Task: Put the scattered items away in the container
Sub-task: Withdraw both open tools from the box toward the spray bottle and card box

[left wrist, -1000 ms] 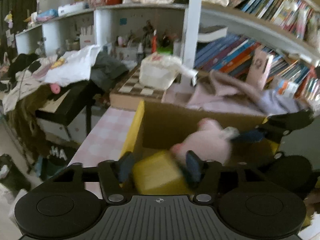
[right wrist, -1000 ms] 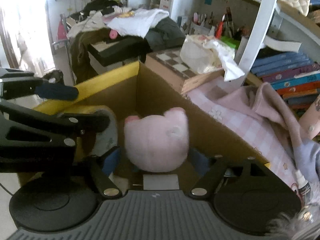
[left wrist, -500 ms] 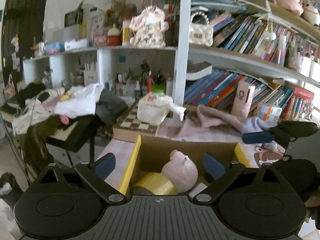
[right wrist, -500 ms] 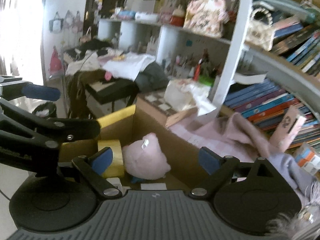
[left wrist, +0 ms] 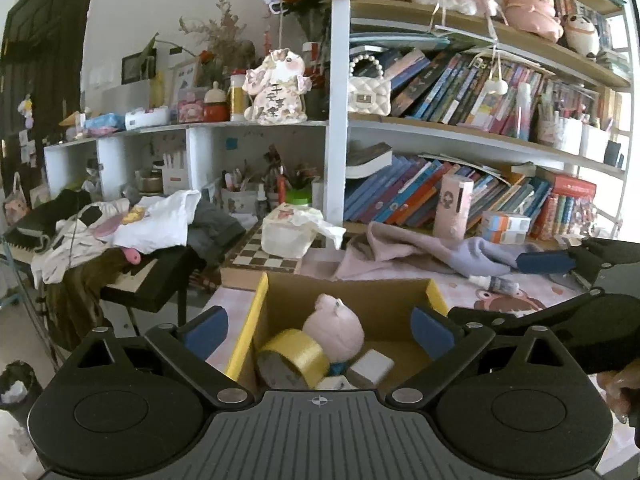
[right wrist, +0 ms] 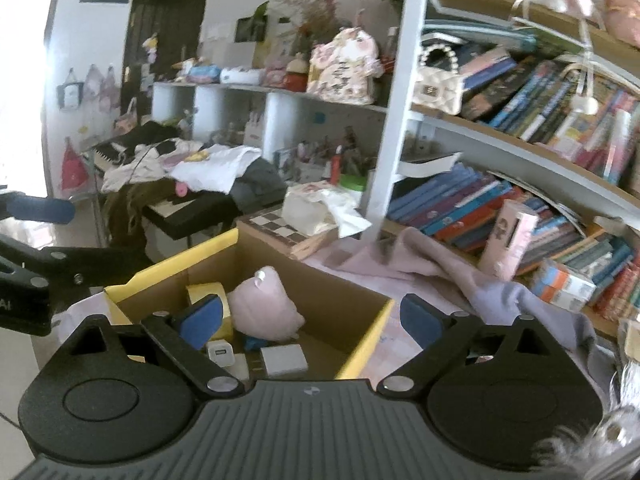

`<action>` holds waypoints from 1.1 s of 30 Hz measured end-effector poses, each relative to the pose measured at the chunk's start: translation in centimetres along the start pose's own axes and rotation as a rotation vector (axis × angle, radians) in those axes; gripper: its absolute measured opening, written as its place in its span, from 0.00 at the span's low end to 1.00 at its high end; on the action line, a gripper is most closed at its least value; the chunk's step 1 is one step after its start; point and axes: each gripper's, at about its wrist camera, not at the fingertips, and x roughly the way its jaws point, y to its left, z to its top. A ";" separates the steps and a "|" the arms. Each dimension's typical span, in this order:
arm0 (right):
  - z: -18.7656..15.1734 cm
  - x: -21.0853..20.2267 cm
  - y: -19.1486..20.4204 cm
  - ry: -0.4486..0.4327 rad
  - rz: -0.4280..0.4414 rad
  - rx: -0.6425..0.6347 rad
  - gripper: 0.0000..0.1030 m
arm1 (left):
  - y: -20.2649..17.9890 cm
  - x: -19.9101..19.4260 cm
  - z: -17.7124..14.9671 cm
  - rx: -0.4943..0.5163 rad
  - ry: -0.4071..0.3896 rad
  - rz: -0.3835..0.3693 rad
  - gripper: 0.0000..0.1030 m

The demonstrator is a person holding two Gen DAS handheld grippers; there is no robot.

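Here, nearest of all, the left hand-held gripper (left wrist: 319, 326) hangs above the near end of the cardboard box (left wrist: 362, 290), its blue pads spread wide with nothing between them; its jaws have just been opening. The right hand-held gripper (right wrist: 310, 318) is beside it, over the same box, also spread wide and empty, and its jaws too have just been opening further. A bit of a person's hand (left wrist: 620, 384) shows at the right edge of the left wrist view.

The box stands open on the surface (left wrist: 532, 294), which wears a pink checked cover, near the surface's left edge. Its flaps are yellow on the inside. Inside lie the gathered things: a roll of yellow tape (left wrist: 294, 358) on its side against the box's left wall, a pink plush toy (left wrist: 334, 326) touching the roll and resting toward the middle, a white charger plug (right wrist: 220, 350) and a flat white box (right wrist: 284, 360) at the near end.

Beyond the box, on the surface, a small dropper bottle (left wrist: 494, 283) lies on its side, well apart from the box's right wall. A heap of pink and lilac cloth (left wrist: 420, 250) sprawls behind it. At the back left corner a chessboard case (left wrist: 266, 260) carries a white tissue pack (left wrist: 292, 234). A pink carton (left wrist: 454, 208) stands upright against the books on the lowest shelf (left wrist: 460, 136) of the bookcase behind.
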 end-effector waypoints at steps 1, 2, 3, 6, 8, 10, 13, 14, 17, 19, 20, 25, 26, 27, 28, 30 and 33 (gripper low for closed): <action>-0.3 -0.7 0.0 -0.010 -0.013 0.008 0.93 | -0.1 -0.3 -0.2 0.000 0.000 -0.001 0.97; -0.6 -1.3 0.0 -0.019 -0.026 0.016 0.93 | -0.3 -0.7 -0.4 -0.001 -0.001 -0.003 0.97; -0.9 -1.9 0.0 -0.028 -0.035 0.021 0.94 | -0.4 -1.1 -0.6 -0.002 -0.003 -0.006 0.97; -1.9 -3.7 0.1 -0.046 -0.067 0.022 0.94 | -0.9 -2.1 -1.2 -0.003 -0.010 -0.014 0.97; -2.5 -4.8 0.2 -0.052 -0.089 0.018 0.94 | -1.4 -2.6 -1.8 -0.007 -0.010 -0.018 0.97; -3.2 -5.9 0.3 -0.057 -0.113 0.019 0.94 | -1.9 -3.2 -2.5 -0.015 -0.011 -0.022 0.97; -4.7 -7.5 0.3 -0.063 -0.156 0.045 0.95 | -2.9 -4.2 -3.7 -0.014 -0.017 -0.025 0.97; -5.3 -8.0 0.3 -0.062 -0.167 0.056 0.95 | -3.3 -4.5 -4.1 -0.005 -0.017 -0.032 0.97; -6.8 -9.3 0.0 -0.037 -0.205 0.086 0.95 | -4.4 -5.0 -5.2 0.044 -0.002 -0.052 0.97; -7.7 -9.8 -0.3 -0.010 -0.227 0.104 0.95 | -5.0 -5.3 -5.7 0.071 0.007 -0.056 0.97; -8.0 -10.1 -0.4 0.000 -0.235 0.111 0.95 | -5.2 -5.4 -5.9 0.076 0.008 -0.061 0.97; -9.5 -12.0 -0.5 0.017 -0.272 0.131 0.96 | -6.3 -6.2 -6.6 0.088 0.022 -0.099 0.97; -9.8 -12.3 -0.6 0.023 -0.278 0.137 0.96 | -6.6 -6.3 -6.8 0.094 0.027 -0.104 0.97; -10.2 -12.6 -0.6 0.032 -0.283 0.145 0.96 | -6.8 -6.3 -7.1 0.100 0.033 -0.108 0.97; -10.5 -12.8 -0.7 0.042 -0.287 0.152 0.96 | -7.1 -6.4 -7.3 0.105 0.041 -0.110 0.97; -11.2 -13.2 -0.8 0.064 -0.298 0.162 0.96 | -7.5 -6.5 -7.8 0.113 0.053 -0.114 0.97; -12.1 -13.8 -1.1 0.091 -0.316 0.173 0.96 | -7.9 -6.5 -8.3 0.116 0.072 -0.126 0.97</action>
